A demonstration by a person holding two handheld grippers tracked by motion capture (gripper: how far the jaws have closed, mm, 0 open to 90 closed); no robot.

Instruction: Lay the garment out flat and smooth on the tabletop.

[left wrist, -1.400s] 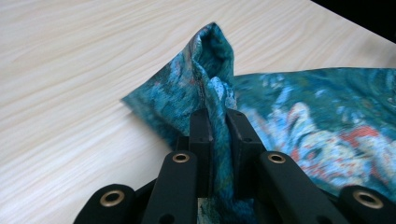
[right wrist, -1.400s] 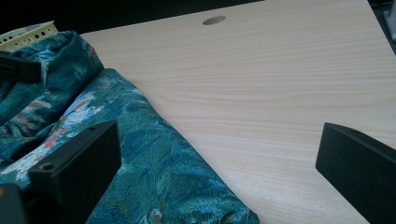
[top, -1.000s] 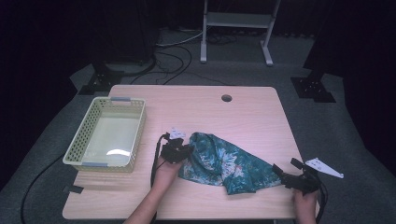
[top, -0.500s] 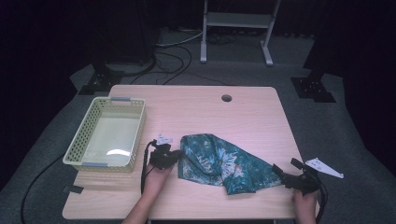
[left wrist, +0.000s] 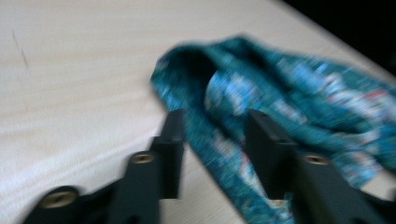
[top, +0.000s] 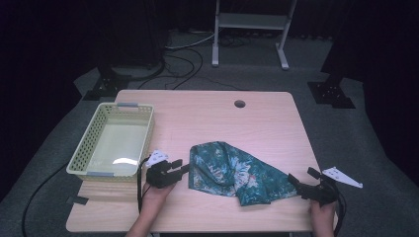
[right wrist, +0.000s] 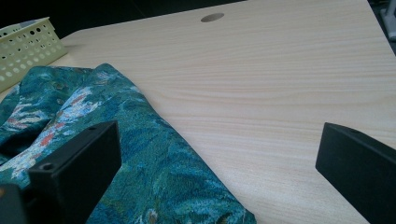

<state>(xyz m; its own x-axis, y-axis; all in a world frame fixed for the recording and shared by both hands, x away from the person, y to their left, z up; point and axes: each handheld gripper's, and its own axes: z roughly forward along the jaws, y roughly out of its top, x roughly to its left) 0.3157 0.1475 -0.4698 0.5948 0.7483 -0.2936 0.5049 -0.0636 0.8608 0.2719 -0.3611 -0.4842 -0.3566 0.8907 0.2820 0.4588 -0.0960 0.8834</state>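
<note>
A teal patterned cloth lies crumpled on the wooden table, near its front edge. My left gripper is at the cloth's left end, open and pointing right. In the left gripper view the blurred cloth has its near edge running between the open jaws of the left gripper. My right gripper stands wide open at the cloth's right end. In the right gripper view the cloth lies by the left jaw of the right gripper, and bare table is by the right jaw.
A pale yellow perforated basket sits at the table's left side, close behind my left hand; its corner appears in the right gripper view. A round hole marks the table's far middle. Dark floor, cables and stands surround the table.
My left gripper has drawn back to the left and toward the front edge. The cloth's left end shifted slightly left and lies flatter. The right gripper has stayed put.
</note>
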